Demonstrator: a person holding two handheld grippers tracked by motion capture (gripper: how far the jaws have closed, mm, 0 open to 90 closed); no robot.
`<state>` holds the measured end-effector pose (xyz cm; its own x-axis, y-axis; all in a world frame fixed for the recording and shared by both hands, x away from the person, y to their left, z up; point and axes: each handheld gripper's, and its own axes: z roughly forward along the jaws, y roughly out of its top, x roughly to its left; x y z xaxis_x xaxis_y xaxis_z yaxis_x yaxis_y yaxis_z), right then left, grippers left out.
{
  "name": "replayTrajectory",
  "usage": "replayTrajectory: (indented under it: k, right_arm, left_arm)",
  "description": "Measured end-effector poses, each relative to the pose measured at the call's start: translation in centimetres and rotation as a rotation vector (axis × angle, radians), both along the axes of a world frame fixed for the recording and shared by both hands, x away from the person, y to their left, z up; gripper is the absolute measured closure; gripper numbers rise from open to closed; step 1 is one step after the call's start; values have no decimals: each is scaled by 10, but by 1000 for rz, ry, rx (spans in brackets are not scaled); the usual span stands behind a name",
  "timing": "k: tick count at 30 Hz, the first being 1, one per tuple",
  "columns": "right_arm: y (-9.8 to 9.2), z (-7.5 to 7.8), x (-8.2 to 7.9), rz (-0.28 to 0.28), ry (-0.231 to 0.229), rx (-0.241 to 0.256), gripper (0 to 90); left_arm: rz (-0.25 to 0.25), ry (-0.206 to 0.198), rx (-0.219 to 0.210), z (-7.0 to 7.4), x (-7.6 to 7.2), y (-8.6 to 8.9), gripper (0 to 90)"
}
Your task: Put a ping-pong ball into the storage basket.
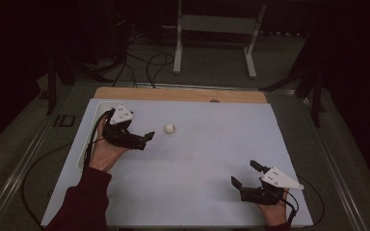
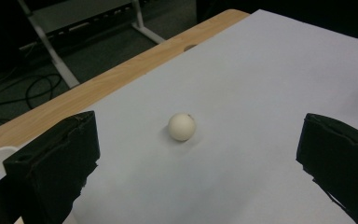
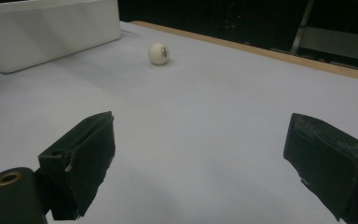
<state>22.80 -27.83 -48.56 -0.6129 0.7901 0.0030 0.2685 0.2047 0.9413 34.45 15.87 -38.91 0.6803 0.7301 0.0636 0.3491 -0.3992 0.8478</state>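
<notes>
Where the white sheet covers the counter (image 1: 183, 163), one small white ball (image 1: 169, 128) lies loose on its far left part, touching neither claw. Left claw (image 1: 147, 137): jaws spread wide, empty, pointed at the ball from just beside it; the ball sits between the jaw tips and beyond them in the left gripper view. Right claw (image 1: 244, 173): jaws wide, empty, low at the near right, well apart from the ball. White tray (image 3: 51, 32): at the left edge, near the ball.
</notes>
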Motion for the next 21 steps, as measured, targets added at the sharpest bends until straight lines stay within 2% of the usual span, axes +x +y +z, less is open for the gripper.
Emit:
replayTrajectory:
  k: [11, 21]
  right_arm:
    - [0, 0, 0, 0, -1, 3, 86]
    - [-1, 0, 0, 0, -2, 3, 86]
  left_arm:
    - [-15, -1, -15, -1, 6, -10, 0]
    - [-19, -4, -10, -1, 12, -19, 0]
